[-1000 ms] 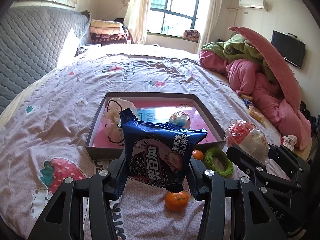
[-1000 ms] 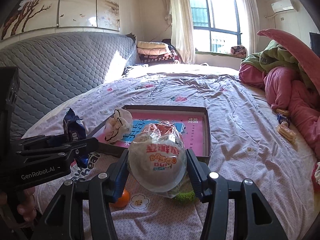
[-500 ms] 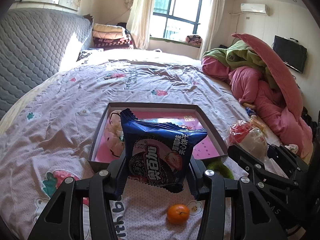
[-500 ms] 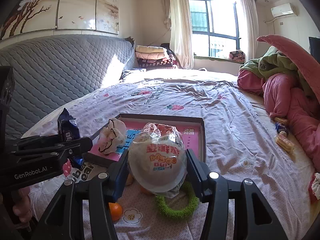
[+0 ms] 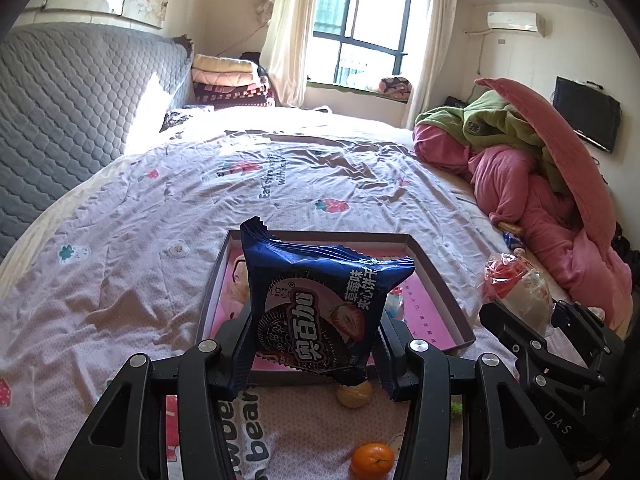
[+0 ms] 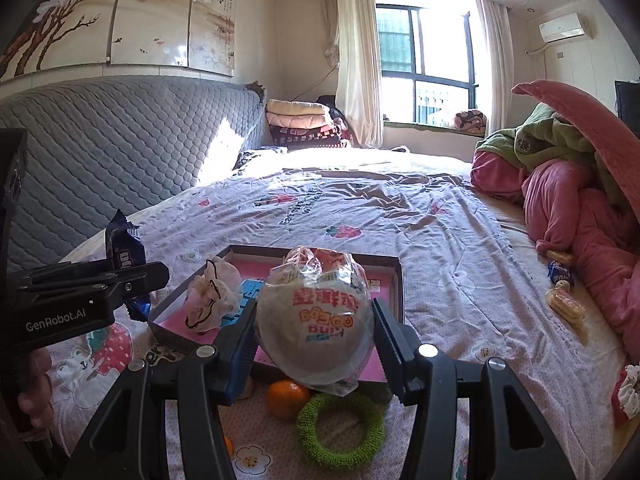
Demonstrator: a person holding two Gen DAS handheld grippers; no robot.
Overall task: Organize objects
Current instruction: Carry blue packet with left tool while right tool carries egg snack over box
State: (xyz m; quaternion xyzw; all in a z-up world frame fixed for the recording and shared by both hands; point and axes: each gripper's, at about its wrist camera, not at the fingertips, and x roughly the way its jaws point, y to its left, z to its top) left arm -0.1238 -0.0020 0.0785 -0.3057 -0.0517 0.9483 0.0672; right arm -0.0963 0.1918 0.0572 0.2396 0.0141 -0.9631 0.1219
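Note:
My left gripper (image 5: 316, 350) is shut on a dark blue biscuit packet (image 5: 320, 300), held upright above the bed, short of a shallow cardboard box (image 5: 448, 280) with a pink floor. My right gripper (image 6: 314, 338) is shut on a round white snack in clear wrap (image 6: 316, 320), also raised in front of the box (image 6: 396, 292). The box holds a white crumpled bag (image 6: 210, 304). Each gripper shows at the edge of the other's view, with its load: the packet (image 6: 124, 256) and the snack (image 5: 516, 280).
Two tangerines (image 5: 372, 460) (image 5: 354, 394) and a green fuzzy ring (image 6: 340, 428) lie on the bedsheet below the grippers. Small wrapped snacks (image 6: 564, 304) rest beside a heap of pink and green bedding (image 6: 580, 200) on the right. A grey quilted headboard (image 6: 100, 152) runs along the left.
Both grippers have risen and pulled back from the bed with their loads. The box and tangerines now sit lower and smaller in both views. Grips are unchanged.

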